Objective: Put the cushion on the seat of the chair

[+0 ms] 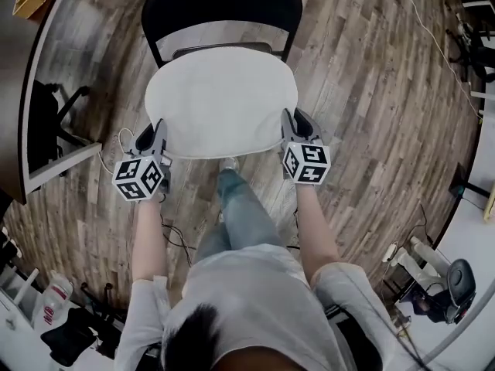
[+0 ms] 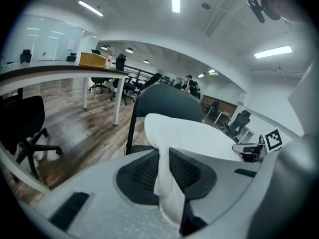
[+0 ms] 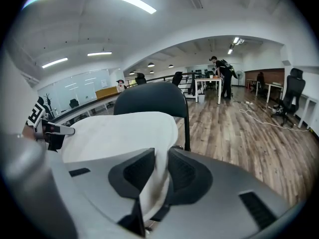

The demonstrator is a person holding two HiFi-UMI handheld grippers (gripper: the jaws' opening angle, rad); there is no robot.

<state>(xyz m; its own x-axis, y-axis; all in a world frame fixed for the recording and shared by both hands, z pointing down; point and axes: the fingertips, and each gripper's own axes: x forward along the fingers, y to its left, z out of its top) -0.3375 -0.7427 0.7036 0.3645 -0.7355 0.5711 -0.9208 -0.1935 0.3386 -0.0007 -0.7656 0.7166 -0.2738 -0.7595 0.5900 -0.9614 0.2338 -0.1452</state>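
Note:
A white round cushion (image 1: 222, 103) hangs flat over the seat of a black chair (image 1: 223, 6), just in front of the backrest. My left gripper (image 1: 153, 139) is shut on the cushion's left edge. My right gripper (image 1: 296, 126) is shut on its right edge. In the left gripper view the white cushion (image 2: 192, 136) runs pinched between the dark pads (image 2: 144, 171), with the chair's backrest (image 2: 167, 101) behind. In the right gripper view the cushion (image 3: 119, 131) is likewise squeezed between the pads (image 3: 184, 176), in front of the chair back (image 3: 149, 99). The seat itself is hidden under the cushion.
A desk (image 1: 46, 76) with a dark office chair (image 1: 46, 126) under it stands at the left. Cables (image 1: 174, 238) lie on the wood floor near the person's legs. More gear (image 1: 441, 284) sits at the lower right. Other desks and people stand far off.

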